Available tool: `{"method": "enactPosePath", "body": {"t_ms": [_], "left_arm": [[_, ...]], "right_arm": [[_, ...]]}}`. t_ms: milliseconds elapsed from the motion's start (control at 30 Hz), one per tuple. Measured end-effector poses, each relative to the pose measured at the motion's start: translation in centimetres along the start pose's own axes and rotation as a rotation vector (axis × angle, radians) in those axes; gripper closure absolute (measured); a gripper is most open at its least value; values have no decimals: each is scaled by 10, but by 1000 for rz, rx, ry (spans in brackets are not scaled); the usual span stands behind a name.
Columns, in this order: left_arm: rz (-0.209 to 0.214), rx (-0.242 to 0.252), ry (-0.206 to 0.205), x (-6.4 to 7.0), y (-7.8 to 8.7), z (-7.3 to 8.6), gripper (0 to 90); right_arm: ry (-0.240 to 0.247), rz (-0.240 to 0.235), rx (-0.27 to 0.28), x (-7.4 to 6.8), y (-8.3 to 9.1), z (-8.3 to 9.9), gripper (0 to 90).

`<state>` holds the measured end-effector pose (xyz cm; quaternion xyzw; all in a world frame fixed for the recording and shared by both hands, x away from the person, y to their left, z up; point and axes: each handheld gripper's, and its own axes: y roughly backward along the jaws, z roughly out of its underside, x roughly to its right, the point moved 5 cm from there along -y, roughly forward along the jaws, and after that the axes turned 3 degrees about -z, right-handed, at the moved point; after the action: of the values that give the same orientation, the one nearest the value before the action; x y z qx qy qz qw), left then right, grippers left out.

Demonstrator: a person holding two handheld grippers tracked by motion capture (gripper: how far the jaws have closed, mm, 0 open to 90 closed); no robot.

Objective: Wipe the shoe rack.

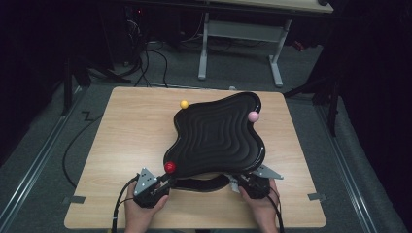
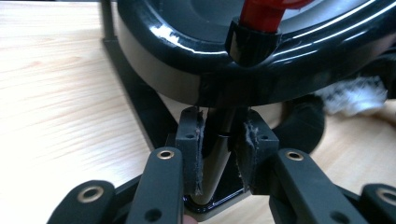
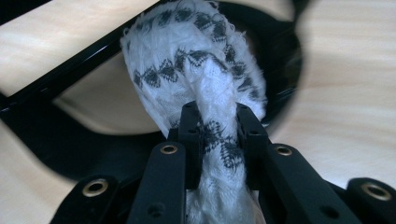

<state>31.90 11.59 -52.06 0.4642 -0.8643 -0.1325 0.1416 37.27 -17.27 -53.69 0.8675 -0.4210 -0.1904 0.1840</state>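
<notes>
Nearest the person, at the front edge of the bench (image 1: pixel 121 131), both hands hold grippers just under the near rim of the black wavy tray (image 1: pixel 216 133). The left gripper (image 1: pixel 163 187) sits below the tray's near left corner, by the red ball (image 1: pixel 170 167). In the left gripper view its fingers (image 2: pixel 191 154) are clenched on a thin black post (image 2: pixel 217 154) of the stand under the tray, pads pressed against it from both sides, with the red ball's stem rising just above at the tray rim (image 2: pixel 187 42).

The right gripper (image 1: pixel 243 183) is below the tray's near right corner. In the right gripper view its fingers (image 3: pixel 189 140) are grasping a white cloth with a black pattern (image 3: pixel 201 60), the fabric bunched and squeezed between the pads. The cloth lies against the glossy black stand frame (image 3: pixel 56 121) beneath the tray, over the wood.

The tray itself is tilted on its stand, near the middle of the bench, slightly right of centre. Farther off, a yellow ball (image 1: pixel 183 104) sits at the tray's far left corner and a pink ball (image 1: pixel 253 116) at its far right edge. Beyond the tray, past the bench, the white legs of another table (image 1: pixel 204 48) stand on the dark floor.
</notes>
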Motion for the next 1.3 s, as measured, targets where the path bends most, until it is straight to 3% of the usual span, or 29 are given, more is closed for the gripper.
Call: {"method": "enactPosePath", "body": {"t_ms": [33,100,133,233,267,300,333,367,400,467,533,600,667,733,800,833,933,1000,1033,1133,1267,1300], "left_arm": [[18,-3,-8,7,-2,0,720],[29,-9,-18,11,-2,0,721],[39,-10,-22,15,-3,0,720],[94,-20,-41,25,-5,1,716],[94,-20,-41,25,-5,1,713],[115,-33,-75,29,-6,1,711],[113,-37,-84,30,-7,1,709],[113,-37,-84,30,-7,1,703],[124,-25,-24,36,-7,1,694],[137,-16,-6,36,-6,-2,664],[132,-16,-8,37,-6,-2,649],[102,-22,-27,39,-8,-2,664],[87,-27,-38,38,-8,-2,716],[77,-33,-59,39,-9,-2,725],[71,-40,-75,40,-8,-2,727],[75,-39,-77,39,-8,-2,728],[70,-37,-78,38,-8,-3,729],[70,-35,-80,37,-8,-2,729],[70,-34,-82,37,-8,-2,730],[64,-31,-81,36,-8,-3,731],[14,-30,-83,23,-7,-4,732],[11,-25,-58,23,-6,-4,732]], "right_arm": [[4,-15,-19,-13,-2,5,763],[30,-13,-23,-16,-3,6,763],[38,-21,-31,-30,-5,8,761],[51,-51,-55,-46,-9,10,759],[61,-62,-63,-52,-10,10,758],[90,-64,-68,-58,-11,11,757],[103,-64,-70,-61,-12,11,756],[103,-64,-70,-61,-12,11,756],[134,-62,-74,-69,-14,12,753],[143,-72,-76,-74,-15,12,747],[137,-79,-77,-76,-15,12,744],[133,-99,-80,-79,-16,13,746],[154,-103,-82,-80,-16,13,752],[155,-99,-87,-76,-15,11,754],[143,-64,-88,-66,-13,9,756],[122,-25,-81,-50,-10,7,757],[77,47,-62,-19,-4,3,759],[62,56,-54,-11,-3,2,760],[13,63,-37,8,0,-1,761],[9,84,-29,14,1,-3,760],[44,98,-32,13,1,-4,757],[45,103,-28,13,2,-4,757]]}}
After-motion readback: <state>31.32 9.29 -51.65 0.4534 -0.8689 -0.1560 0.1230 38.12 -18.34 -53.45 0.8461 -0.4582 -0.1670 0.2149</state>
